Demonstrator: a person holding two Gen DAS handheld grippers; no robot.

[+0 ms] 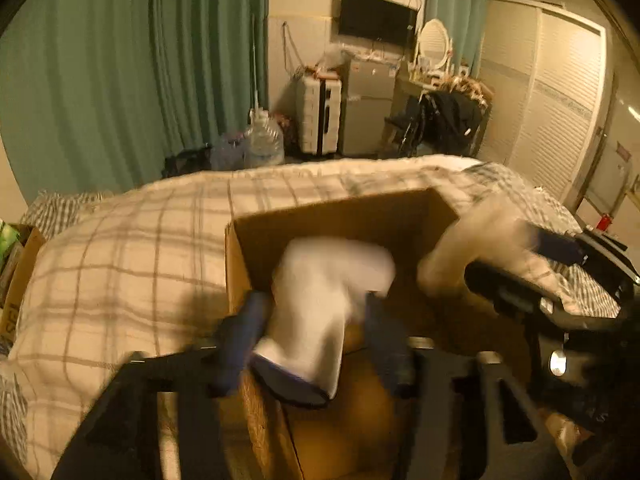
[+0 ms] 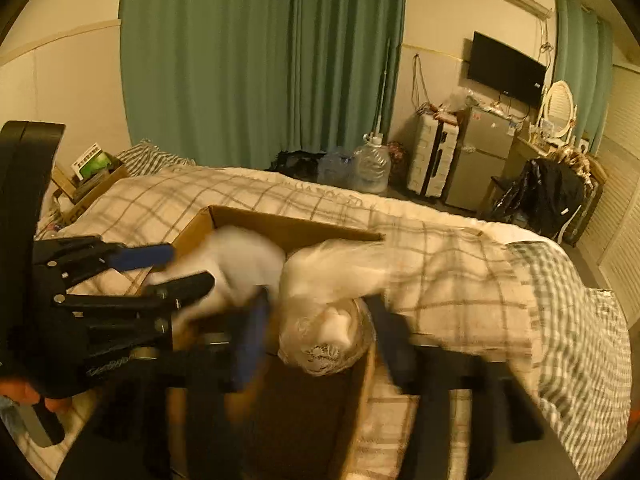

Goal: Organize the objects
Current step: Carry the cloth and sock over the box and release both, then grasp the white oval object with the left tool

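Left tongs (image 1: 316, 332) pinching white cloth (image 1: 324, 300) (blurred), over box (image 1: 320, 216)

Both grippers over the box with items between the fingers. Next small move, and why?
Probably lower a little further, then release. The white item in the left gripper and the plastic-wrapped bundle in the right gripper both hang over the open cardboard box, not yet resting inside.

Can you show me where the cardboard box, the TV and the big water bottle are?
box (image 1: 340, 216): left wrist view, on its far inside wall.
TV (image 1: 376, 19): left wrist view, middle of the dark screen.
water bottle (image 2: 371, 167): right wrist view, on its clear body.
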